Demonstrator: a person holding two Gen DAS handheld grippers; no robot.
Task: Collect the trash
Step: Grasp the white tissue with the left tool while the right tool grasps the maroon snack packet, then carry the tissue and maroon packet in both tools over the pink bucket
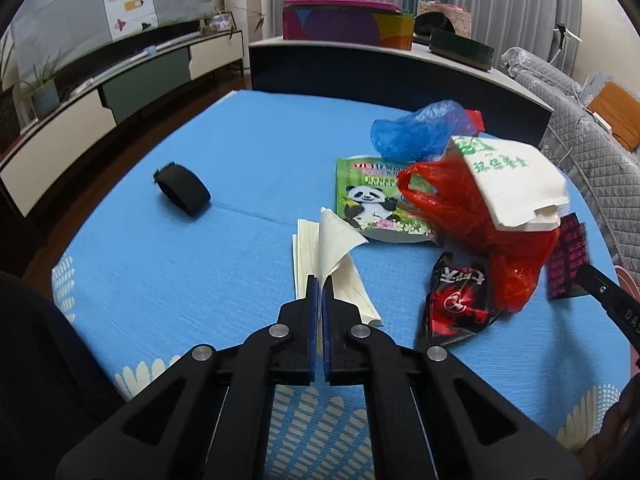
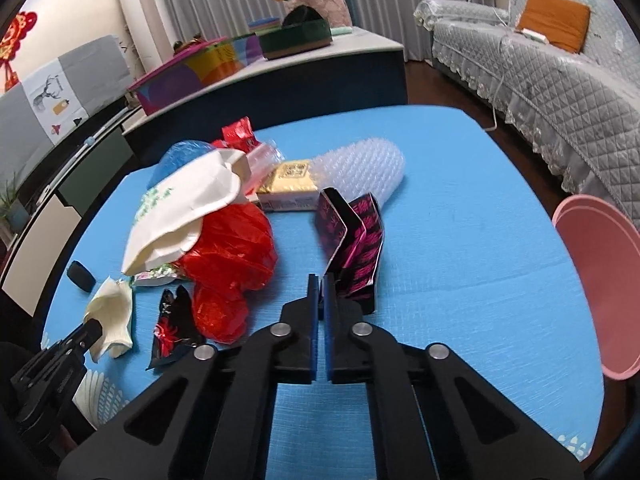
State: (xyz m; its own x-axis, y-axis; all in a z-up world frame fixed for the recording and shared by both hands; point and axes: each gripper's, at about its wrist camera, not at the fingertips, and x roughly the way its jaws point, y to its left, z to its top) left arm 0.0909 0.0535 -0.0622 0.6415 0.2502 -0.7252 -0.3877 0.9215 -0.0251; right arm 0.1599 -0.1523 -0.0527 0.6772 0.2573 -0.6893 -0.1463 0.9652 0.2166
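My left gripper (image 1: 321,282) is shut on the near edge of a curled cream sheet of lined paper (image 1: 340,236) lying on the blue mat (image 1: 224,264). The right wrist view shows the same gripper (image 2: 94,326) pinching that paper (image 2: 114,308). My right gripper (image 2: 321,280) is shut on the lower corner of a folded black-and-pink carton (image 2: 356,240). In the left wrist view its fingers (image 1: 596,280) meet the carton (image 1: 568,256) at the far right. Between the two lies a heap: red plastic bag (image 1: 464,216), white paper bag (image 1: 516,176), blue plastic bag (image 1: 420,128), panda packet (image 1: 368,204), black-and-red wrapper (image 1: 456,300).
Bubble wrap (image 2: 360,168) and a yellow box (image 2: 288,188) lie behind the carton. A pink basin (image 2: 596,284) stands at the mat's right edge. A black strap roll (image 1: 182,194) lies to the left. A dark low table (image 1: 360,68) with boxes stands beyond, a grey sofa (image 2: 560,92) to the right.
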